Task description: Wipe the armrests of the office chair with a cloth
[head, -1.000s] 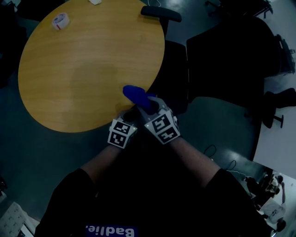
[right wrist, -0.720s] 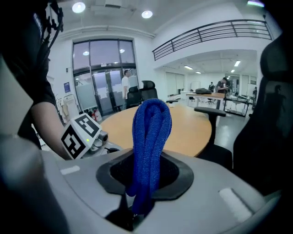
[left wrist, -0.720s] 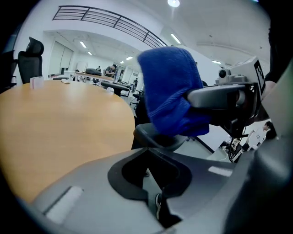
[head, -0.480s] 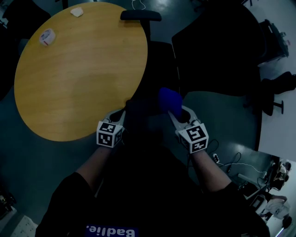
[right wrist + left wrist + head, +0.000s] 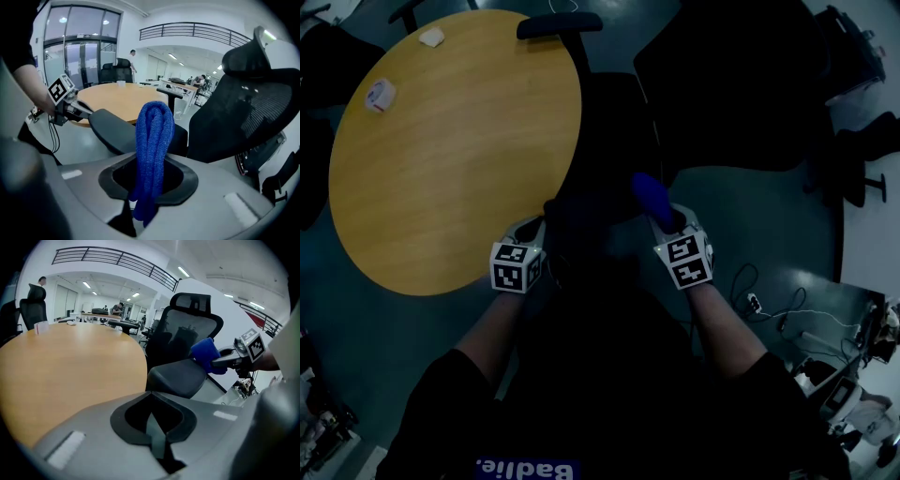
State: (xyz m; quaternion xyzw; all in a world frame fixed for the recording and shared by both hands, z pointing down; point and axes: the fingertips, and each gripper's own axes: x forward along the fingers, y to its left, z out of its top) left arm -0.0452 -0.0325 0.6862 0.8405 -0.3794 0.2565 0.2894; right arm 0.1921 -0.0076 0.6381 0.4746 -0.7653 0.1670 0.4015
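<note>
Round wooden surface [image 5: 441, 159] fills upper left; tape roll [image 5: 379, 95] near its left edge. Grey floor [image 5: 750, 216]; open office, glass wall [image 5: 79, 51], railing [image 5: 197, 30] overhead. Black office chair [image 5: 609, 122] at centre. Right tongs [image 5: 145, 206] clamp blue cloth [image 5: 152, 150] by chair seat; left tongs [image 5: 157, 439] closed, empty. Shirt print [image 5: 525, 468], bottom centre: "Badlie."

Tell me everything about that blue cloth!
The blue cloth is soft and knitted-looking, folded into a thick bunch. It stands upright, its lower end pinched in the shut right hand-held gripper, its rounded top sticking up. Nothing else seems to touch it. The black office chair is just behind it.
</note>
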